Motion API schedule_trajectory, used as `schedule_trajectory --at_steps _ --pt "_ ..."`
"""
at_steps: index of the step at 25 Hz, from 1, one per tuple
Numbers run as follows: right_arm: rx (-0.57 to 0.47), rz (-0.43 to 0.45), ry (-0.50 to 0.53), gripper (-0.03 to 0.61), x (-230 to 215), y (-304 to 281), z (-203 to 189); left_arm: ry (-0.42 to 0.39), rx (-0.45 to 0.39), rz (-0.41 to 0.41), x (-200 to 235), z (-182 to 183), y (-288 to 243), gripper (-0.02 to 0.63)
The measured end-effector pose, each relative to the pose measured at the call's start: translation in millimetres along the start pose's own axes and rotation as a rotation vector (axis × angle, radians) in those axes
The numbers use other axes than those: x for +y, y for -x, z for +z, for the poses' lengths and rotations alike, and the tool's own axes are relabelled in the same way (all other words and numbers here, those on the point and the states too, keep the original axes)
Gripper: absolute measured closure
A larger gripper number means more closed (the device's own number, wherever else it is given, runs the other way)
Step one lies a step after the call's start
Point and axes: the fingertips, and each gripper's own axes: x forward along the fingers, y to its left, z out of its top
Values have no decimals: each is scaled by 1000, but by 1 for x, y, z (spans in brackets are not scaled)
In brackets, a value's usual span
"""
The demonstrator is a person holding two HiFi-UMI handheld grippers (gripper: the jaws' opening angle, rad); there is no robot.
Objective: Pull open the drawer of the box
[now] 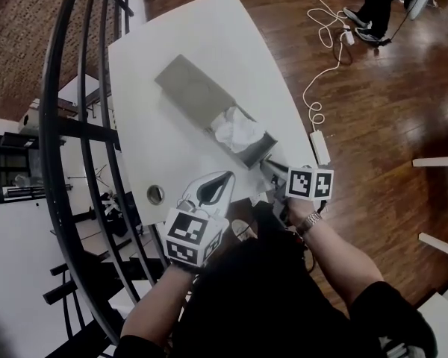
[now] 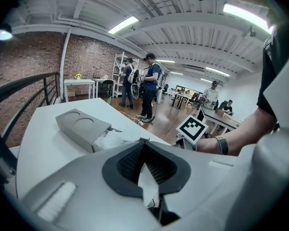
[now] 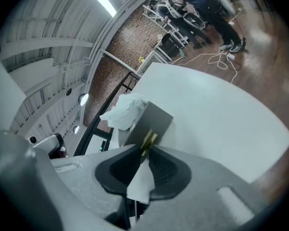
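Right gripper view: right gripper point(image 3: 144, 150) jaws clamp the yellow pull point(image 3: 149, 139) of the drawer point(image 3: 153, 121) directly ahead, which is extended from the box point(image 1: 193, 89). Left gripper point(image 2: 144, 146) jaws are together, empty.

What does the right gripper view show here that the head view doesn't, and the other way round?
Only the right gripper view: the right gripper's jaws shut on a small yellowish pull tab on the drawer front. Only the head view: the left gripper apart from the box, the whole grey box, a round hole in the table and a white power strip on the floor. Both: the drawer pulled out, crumpled white paper in it, the white table.
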Motion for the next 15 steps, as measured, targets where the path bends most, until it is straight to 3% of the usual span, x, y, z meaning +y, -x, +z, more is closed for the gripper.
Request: schedule_trajectory --at_steps 15 --pt "-54 -38 -32 539 -18 35 -18 -55 10 -56 -33 -4 1 598"
